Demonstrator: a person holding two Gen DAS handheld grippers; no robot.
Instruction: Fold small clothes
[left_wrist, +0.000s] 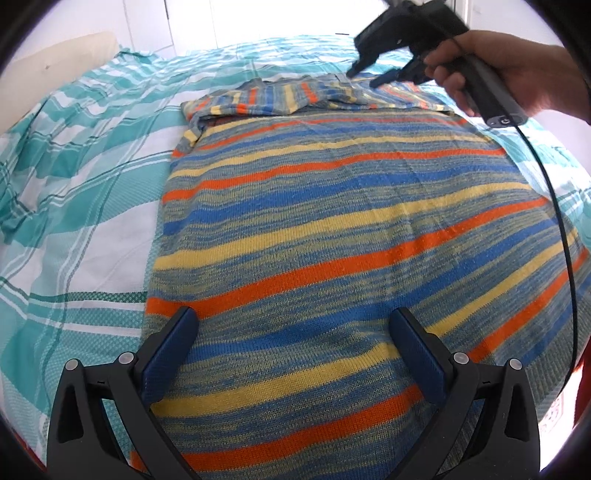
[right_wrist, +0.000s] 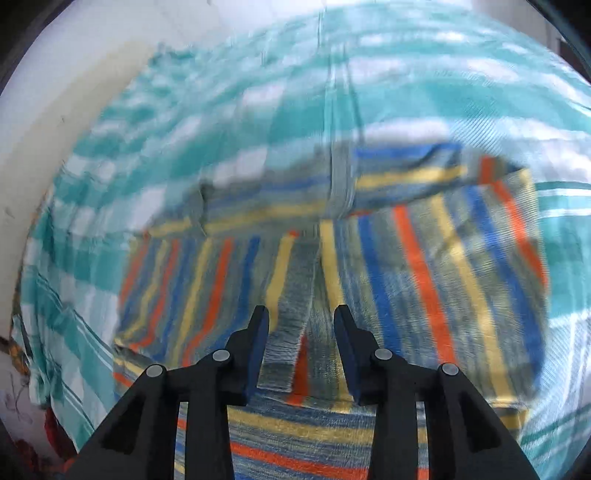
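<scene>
**Striped sweater flat on the bed, right gripper at its folded sleeves**

No brand, label or readable writing shows on the striped sweater (left_wrist: 332, 221) or on either tool. At the lower right edge of the left wrist view a scrap of red print on white peeks out past the knit, too small and cut off to read.

The sweater lies flat on the teal and white checked bedspread (left_wrist: 74, 166). Its long axis runs from the near hem to the far shoulders, and its orange, blue and yellow stripes cross that axis from left to right. Both sleeves (right_wrist: 424, 258) are folded in across the far end, so their stripes run at right angles to those of the body.

The left gripper (left_wrist: 291, 325) hovers over the near hem with its jaws wide apart and nothing between them.

The right gripper (right_wrist: 301, 314), held in a hand (left_wrist: 509, 77), points down at the far end where the sleeves meet. Its jaws stand fairly narrow, with a ribbed cuff (right_wrist: 284, 350) lying between them. That view is blurred, and the pads do not visibly press on the cuff. A black cable (left_wrist: 565, 221) trails from its handle along the right side.
</scene>
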